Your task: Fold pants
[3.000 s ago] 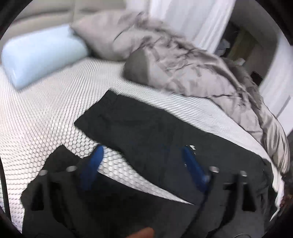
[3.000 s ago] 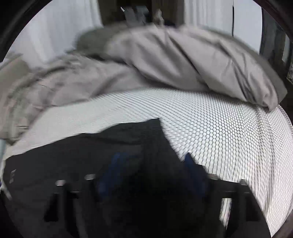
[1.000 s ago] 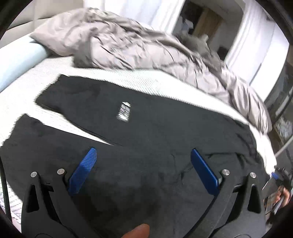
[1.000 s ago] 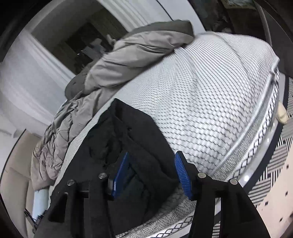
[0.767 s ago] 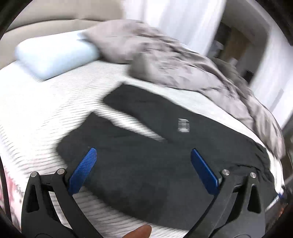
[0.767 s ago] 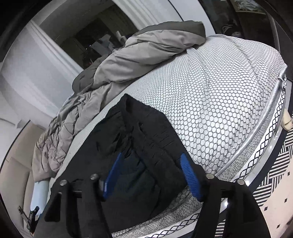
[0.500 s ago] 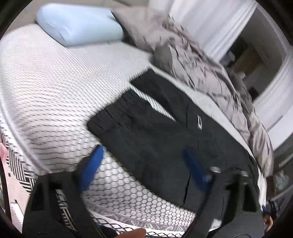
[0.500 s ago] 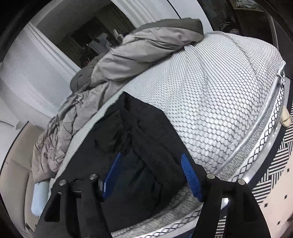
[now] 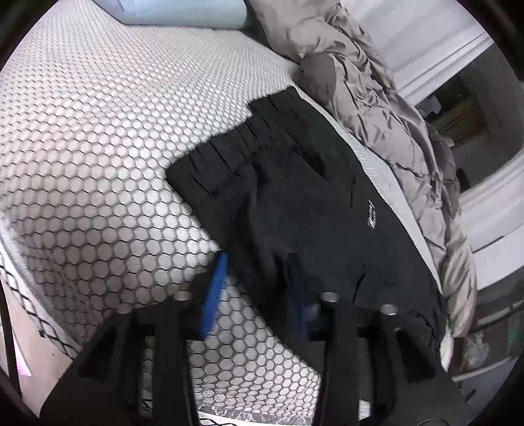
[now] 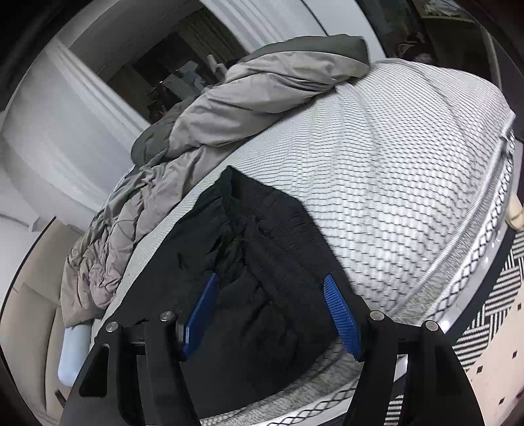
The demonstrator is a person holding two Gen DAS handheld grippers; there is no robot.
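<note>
The black pants (image 9: 294,196) lie flat on the bed (image 9: 98,131), beside a grey duvet (image 9: 376,98) on the far side. My left gripper (image 9: 258,278) has just been closing its jaws; the near edge of a pant leg sits between them, grip unclear. My right gripper (image 10: 271,304) hovers over the waistband, jaws apart.

One pair of black pants (image 9: 294,196) lies on one bed (image 9: 98,131) with a honeycomb-patterned cover. One grey duvet (image 9: 376,98) is bunched along the bed's far edge, and one pale blue pillow (image 9: 183,11) lies at its head end. Two grippers show, the left gripper (image 9: 258,288) and the right gripper (image 10: 271,311).
</note>
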